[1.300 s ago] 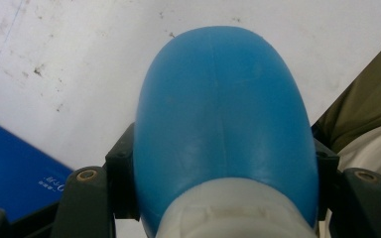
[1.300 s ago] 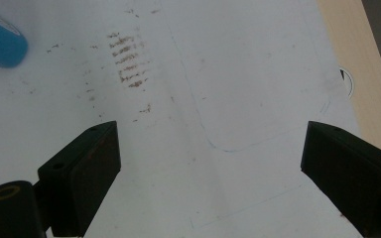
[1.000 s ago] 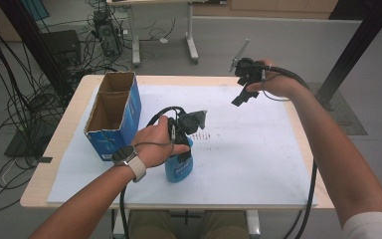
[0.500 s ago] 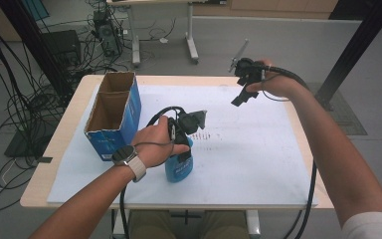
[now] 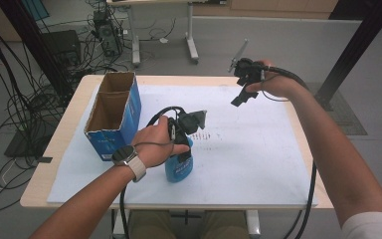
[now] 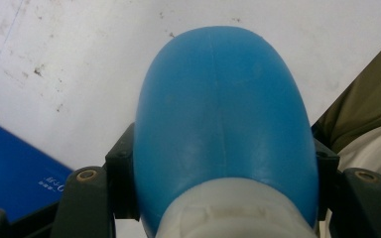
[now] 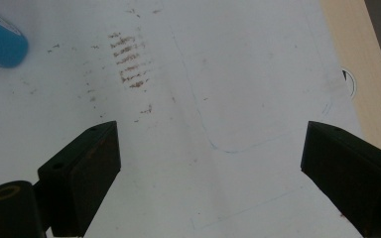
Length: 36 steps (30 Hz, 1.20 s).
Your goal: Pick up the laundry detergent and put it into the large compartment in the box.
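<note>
Your table [image 5: 278, 196] carries a white sheet [image 5: 258, 159] over nearly all of its top, wood showing only along the rims. The biggest thing on it is the open blue cardboard box [image 5: 112, 117], standing just past your left gripper [image 5: 186, 130] on its outer side, near but not touching; in the left gripper view a corner of it [image 6: 15, 171] sits low beside the jaw. That's the one thing crowding the bottle.

The blue bottle [image 5: 179, 167] stands upright near the front edge, long axis vertical, white neck up. Your left gripper comes down on it from above, jaws clamped on either side of its shoulder just below the neck; the body [image 6: 223, 124] points straight away from the camera toward the sheet.

Your right gripper [image 5: 242, 84] is held up over the far right edge, well apart from the bottle, jaws wide apart on nothing. Below it: bare sheet, a patch of brown smudges [image 7: 129, 62], the wood rim [image 7: 362, 69]. Open room runs all across the right half.
</note>
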### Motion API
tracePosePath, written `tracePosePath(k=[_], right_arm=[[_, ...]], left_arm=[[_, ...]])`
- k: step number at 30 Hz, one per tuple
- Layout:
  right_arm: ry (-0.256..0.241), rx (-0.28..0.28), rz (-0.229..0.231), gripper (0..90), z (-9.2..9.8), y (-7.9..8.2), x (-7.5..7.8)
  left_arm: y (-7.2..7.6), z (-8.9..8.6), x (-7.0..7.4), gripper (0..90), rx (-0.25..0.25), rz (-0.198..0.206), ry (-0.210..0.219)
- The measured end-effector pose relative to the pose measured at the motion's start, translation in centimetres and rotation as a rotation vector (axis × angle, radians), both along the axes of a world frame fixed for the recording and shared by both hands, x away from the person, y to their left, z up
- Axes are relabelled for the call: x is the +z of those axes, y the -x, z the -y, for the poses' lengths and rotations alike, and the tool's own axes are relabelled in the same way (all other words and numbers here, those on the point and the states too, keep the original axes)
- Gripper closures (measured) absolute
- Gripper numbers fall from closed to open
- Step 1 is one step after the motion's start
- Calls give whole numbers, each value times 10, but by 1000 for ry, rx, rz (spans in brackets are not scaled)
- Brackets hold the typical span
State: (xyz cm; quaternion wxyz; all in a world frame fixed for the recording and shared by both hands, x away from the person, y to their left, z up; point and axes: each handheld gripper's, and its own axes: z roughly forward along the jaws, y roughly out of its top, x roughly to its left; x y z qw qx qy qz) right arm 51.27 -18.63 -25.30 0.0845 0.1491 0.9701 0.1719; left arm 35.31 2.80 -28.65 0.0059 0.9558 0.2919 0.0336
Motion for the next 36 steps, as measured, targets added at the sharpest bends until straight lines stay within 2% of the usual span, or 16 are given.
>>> tracePosePath(k=[36], right_arm=[[-2,2,2,84,0,0,-1]], left_arm=[[0,0,0,373,-4,2,2]])
